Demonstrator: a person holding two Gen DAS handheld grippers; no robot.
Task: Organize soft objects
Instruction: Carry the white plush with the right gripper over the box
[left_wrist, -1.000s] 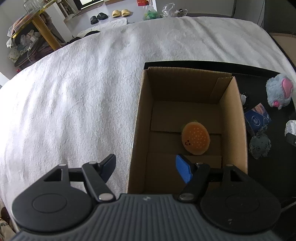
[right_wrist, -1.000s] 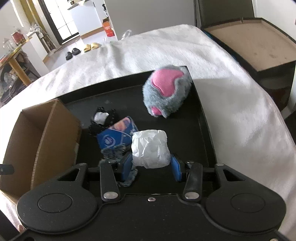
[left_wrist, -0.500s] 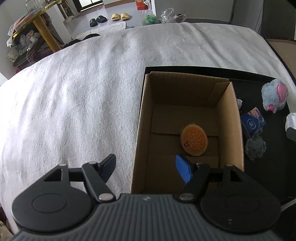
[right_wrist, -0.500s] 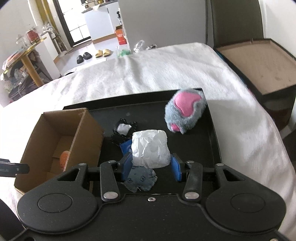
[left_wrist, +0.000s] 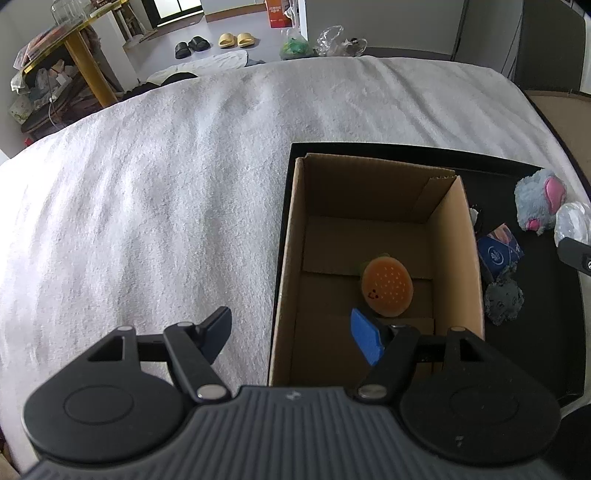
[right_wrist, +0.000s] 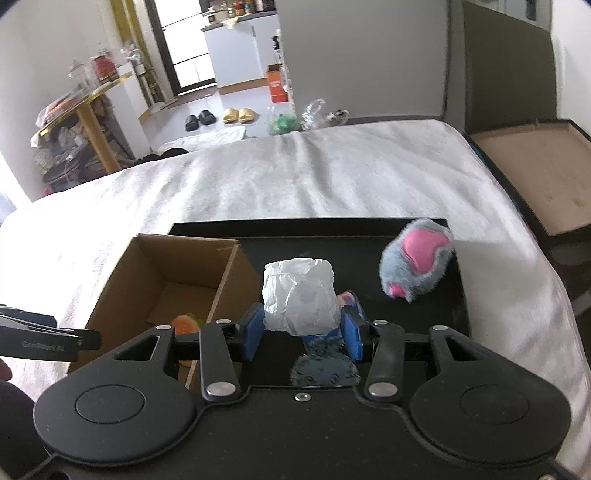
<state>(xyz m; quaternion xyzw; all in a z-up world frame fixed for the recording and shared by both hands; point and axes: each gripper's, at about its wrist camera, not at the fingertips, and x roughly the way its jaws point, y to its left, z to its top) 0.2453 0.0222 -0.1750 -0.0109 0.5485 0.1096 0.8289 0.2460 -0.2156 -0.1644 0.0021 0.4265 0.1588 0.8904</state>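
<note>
My right gripper (right_wrist: 301, 334) is shut on a white crumpled soft bundle (right_wrist: 299, 297) and holds it above the black tray (right_wrist: 332, 230), to the right of the open cardboard box (right_wrist: 229, 273). The bundle also shows at the right edge of the left wrist view (left_wrist: 572, 223). My left gripper (left_wrist: 291, 332) is open and empty, astride the box's near left wall (left_wrist: 284, 291). An orange burger plush (left_wrist: 386, 291) lies in the box. A grey-and-pink plush (right_wrist: 417, 262), a dark grey fuzzy toy (left_wrist: 504, 297) and a blue packet (left_wrist: 498, 253) lie on the tray.
The tray sits on a white blanket (left_wrist: 147, 206) covering the bed. A small black-and-white item (left_wrist: 474, 218) lies beside the box's right wall. A brown-topped dark box (right_wrist: 532, 173) stands past the bed's right edge. Slippers, bags and a yellow table are on the floor behind.
My right gripper has risen with the white bundle and pulled back; the tray objects now look farther away. My left gripper has also risen and backed off a little, still open over the box's edge.
</note>
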